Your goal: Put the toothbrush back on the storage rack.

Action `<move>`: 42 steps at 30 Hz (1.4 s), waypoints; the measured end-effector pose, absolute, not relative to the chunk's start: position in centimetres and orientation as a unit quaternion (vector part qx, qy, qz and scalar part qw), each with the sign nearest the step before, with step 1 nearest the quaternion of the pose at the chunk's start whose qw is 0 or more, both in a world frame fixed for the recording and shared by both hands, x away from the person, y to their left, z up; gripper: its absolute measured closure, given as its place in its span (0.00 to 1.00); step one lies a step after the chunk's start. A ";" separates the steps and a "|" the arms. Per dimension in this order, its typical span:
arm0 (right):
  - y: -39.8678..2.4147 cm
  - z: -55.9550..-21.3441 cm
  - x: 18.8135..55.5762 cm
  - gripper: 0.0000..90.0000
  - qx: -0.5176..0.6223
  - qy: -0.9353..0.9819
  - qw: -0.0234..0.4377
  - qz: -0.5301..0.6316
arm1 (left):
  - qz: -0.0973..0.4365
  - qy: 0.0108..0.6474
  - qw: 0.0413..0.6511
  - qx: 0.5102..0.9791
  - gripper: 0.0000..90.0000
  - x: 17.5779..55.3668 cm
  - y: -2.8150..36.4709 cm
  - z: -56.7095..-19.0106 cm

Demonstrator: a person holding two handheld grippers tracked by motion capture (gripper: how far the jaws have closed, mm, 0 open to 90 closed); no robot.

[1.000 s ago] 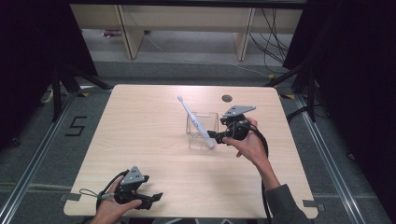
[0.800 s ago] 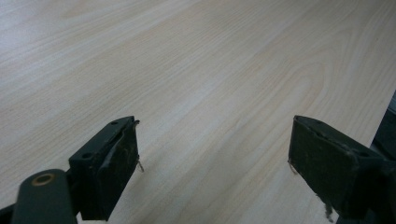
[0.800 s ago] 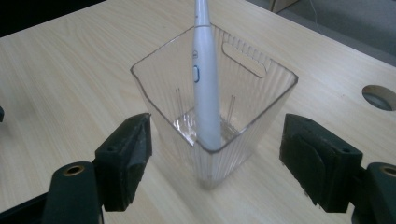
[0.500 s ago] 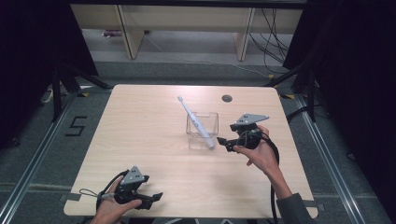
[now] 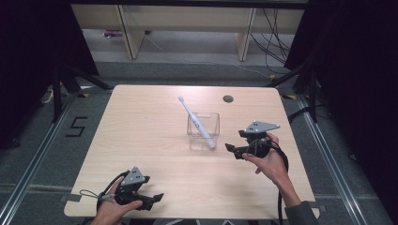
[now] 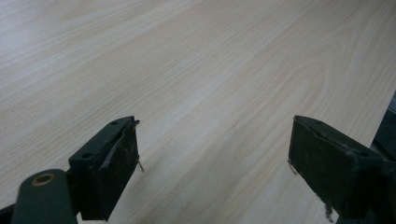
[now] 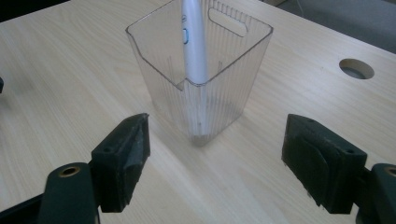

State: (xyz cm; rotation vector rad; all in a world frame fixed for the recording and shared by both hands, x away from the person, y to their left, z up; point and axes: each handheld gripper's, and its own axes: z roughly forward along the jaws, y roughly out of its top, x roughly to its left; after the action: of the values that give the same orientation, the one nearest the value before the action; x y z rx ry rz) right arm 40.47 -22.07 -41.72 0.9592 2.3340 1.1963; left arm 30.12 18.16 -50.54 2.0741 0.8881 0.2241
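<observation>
Toothbrush (image 5: pixel 196 123) stands tilted in clear cup (image 5: pixel 203 131), frame centre. Right gripper (image 5: pixel 233 150) just right of cup, jaws spread, empty. Left gripper (image 5: pixel 152 200) lower left, jaws spread. Advice: retreat level, avoid nudging cup.

Even overhead light keeps the wooden table (image 5: pixel 150 140) bright while its surroundings sink into darkness; shadows are soft, and the gripper views look slightly blurred.

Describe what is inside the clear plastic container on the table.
A white electric toothbrush stands tilted inside the clear container, handle end down in a near corner, head poking out above the rim. The ribbed walls blur the very bottom, so anything small there cannot be told.
</observation>
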 end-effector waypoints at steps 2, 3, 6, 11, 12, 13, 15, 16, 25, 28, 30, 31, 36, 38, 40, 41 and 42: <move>-22.3 -41.8 40.2 0.26 0.343 0.820 0.176 0.424 | 0.089 0.355 0.423 0.829 0.17 30.1 18.2 -50.5; -22.5 -41.8 40.2 0.26 0.336 0.823 0.176 0.423 | 0.089 0.354 0.423 0.829 0.17 30.1 18.2 -50.5; -22.7 -41.9 39.7 0.26 0.345 0.819 0.173 0.424 | 0.090 0.355 0.423 0.829 0.17 30.1 18.2 -50.5; -23.0 -42.2 39.1 0.25 0.339 0.825 0.169 0.420 | 0.090 0.355 0.423 0.829 0.17 30.1 18.2 -50.5; -23.1 -42.3 39.0 0.25 0.338 0.825 0.171 0.420 | 0.089 0.356 0.423 0.829 0.17 30.1 18.2 -50.5; -23.2 -42.4 38.8 0.25 0.337 0.824 0.173 0.421 | 0.090 0.356 0.423 0.828 0.17 30.1 18.2 -50.6; -23.3 -42.6 38.4 0.24 0.341 0.823 0.170 0.421 | 0.090 0.355 0.423 0.829 0.17 30.1 18.2 -50.5; -23.4 -42.6 38.4 0.24 0.335 0.827 0.168 0.420 | 0.090 0.355 0.424 0.828 0.17 30.1 18.2 -50.5; -23.9 -43.5 37.1 0.23 0.336 0.828 0.164 0.418 | 0.091 0.352 0.421 0.831 0.17 30.2 18.3 -50.5; -24.1 -43.8 36.7 0.23 0.339 0.829 0.157 0.416 | 0.090 0.354 0.425 0.828 0.17 30.1 18.2 -50.5; -24.2 -43.9 36.5 0.23 0.332 0.830 0.166 0.416 | 0.090 0.354 0.425 0.828 0.17 30.1 18.2 -50.5; -24.1 -44.0 36.4 0.24 0.331 0.831 0.159 0.418 | 0.090 0.355 0.425 0.828 0.17 30.1 18.2 -50.5; -24.0 -44.3 36.0 0.24 0.326 0.834 0.158 0.415 | 0.098 0.344 0.415 0.837 0.17 30.3 18.4 -50.4; -23.9 -44.4 35.8 0.24 0.324 0.837 0.157 0.413 | 0.090 0.354 0.425 0.828 0.17 30.1 18.2 -50.5; -24.0 -44.8 35.6 0.24 0.323 0.840 0.159 0.406 | 0.098 0.343 0.415 0.837 0.17 30.3 18.4 -50.4; -24.0 -44.8 35.6 0.24 0.323 0.840 0.159 0.406 | 0.097 0.343 0.413 0.838 0.17 30.3 18.4 -50.4; -23.9 -45.1 35.5 0.24 0.328 0.839 0.151 0.407 | 0.090 0.354 0.425 0.828 0.17 30.1 18.2 -50.5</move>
State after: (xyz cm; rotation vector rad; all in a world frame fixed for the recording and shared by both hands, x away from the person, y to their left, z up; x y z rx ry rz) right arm 35.47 -23.89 -45.07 0.9404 2.4092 1.1687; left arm 30.09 18.17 -50.46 2.0703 0.8851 0.2253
